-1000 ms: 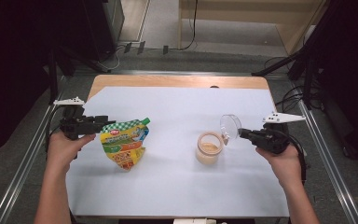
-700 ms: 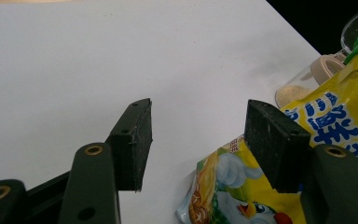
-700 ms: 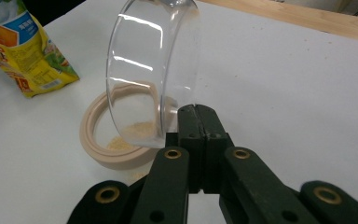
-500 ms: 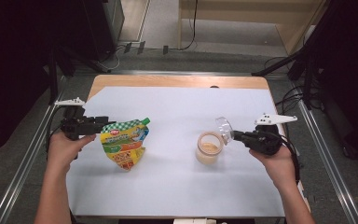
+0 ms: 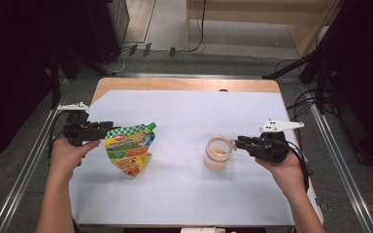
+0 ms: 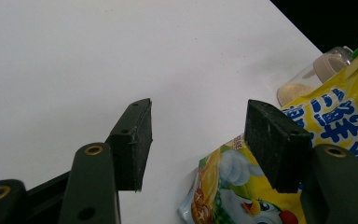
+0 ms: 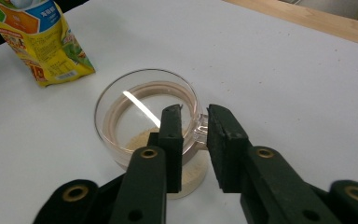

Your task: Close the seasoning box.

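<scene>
Now, right gripper (image 5: 238, 141): its 2 jaws have just been opening; we see the cup's handle (image 7: 200, 133) between them, and the pads (image 7: 170, 135) no longer look pressed on it.
Left gripper (image 5: 104, 127): jaws stand wide apart with bare table between them, gripping nothing; 1 jaw sits just beside the pouch's edge, and we cannot tell whether it touches.
Cup (image 5: 217, 154): upright on the white table cover (image 5: 184, 111), right of centre, directly in front of the right gripper's tips.
Key relation: the handle points straight back at the right gripper, so we judge that pulling back along that line would clear it, while a sideways move could drag the cup.
Nearer hand: the right one for the cup, the left one for the pouch; cup and pouch are well apart.
Pouch (image 5: 128, 150): left of centre, its long axis running from a crumpled base up to a green cap (image 5: 151, 125) that tips toward the cup.
Cup material: clear, smooth, round glass or plastic, with a thin layer of beige powder (image 7: 137, 140) at the bottom.
Pouch material: glossy, flexible printed film, yellow with a green checked top, creased and soft-sided; we expect it to buckle if squeezed.
</scene>
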The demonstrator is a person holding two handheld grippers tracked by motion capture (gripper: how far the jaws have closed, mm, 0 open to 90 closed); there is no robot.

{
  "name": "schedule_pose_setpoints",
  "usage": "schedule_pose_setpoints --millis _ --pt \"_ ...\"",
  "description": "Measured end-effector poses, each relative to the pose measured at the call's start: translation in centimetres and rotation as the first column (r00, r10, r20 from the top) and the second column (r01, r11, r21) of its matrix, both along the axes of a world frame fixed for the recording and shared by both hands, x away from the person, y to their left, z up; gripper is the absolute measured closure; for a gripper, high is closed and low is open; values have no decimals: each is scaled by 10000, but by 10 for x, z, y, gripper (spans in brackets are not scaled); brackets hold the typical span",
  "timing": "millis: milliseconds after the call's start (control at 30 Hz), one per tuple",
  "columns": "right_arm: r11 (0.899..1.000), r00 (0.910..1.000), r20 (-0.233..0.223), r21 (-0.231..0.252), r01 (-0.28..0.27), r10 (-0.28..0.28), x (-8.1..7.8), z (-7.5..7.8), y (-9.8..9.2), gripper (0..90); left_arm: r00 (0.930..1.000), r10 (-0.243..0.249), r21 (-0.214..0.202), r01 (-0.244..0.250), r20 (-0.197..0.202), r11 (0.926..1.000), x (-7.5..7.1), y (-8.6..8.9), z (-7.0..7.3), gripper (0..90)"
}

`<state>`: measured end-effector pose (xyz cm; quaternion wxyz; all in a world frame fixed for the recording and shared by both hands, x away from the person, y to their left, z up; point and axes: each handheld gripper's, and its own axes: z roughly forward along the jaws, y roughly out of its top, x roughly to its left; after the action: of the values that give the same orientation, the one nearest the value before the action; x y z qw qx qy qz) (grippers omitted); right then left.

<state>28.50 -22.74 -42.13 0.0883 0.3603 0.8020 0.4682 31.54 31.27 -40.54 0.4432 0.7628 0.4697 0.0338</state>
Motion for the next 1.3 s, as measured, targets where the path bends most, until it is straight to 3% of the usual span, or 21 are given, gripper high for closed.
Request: schedule_pose_setpoints --millis 467,933,1033,1167,1300 --pt "9985 9986 204 254 491 -496 8 -12 -21 513 10000 19 -33 -19 -86 10000 1 1 -3 422" --pt "9910 9929 -28 612 1192 -1193 14 -30 -45 405 9998 -34 -25 34 -196 10000 3 1 -5 415" --pt "9884 9893 191 488 1438 -1448 14 -36 -46 371 9998 -12 -27 11 -182 10000 4 1 -6 415" --pt "9869 9878 32 435 1557 -1559 16 -45 -48 334 9997 -2 4 2 -240 10000 5 1 -7 414" --pt "9808 9808 141 -31 1947 -1947 19 -55 -51 291 9994 -31 63 33 -334 10000 7 -1 -10 413"
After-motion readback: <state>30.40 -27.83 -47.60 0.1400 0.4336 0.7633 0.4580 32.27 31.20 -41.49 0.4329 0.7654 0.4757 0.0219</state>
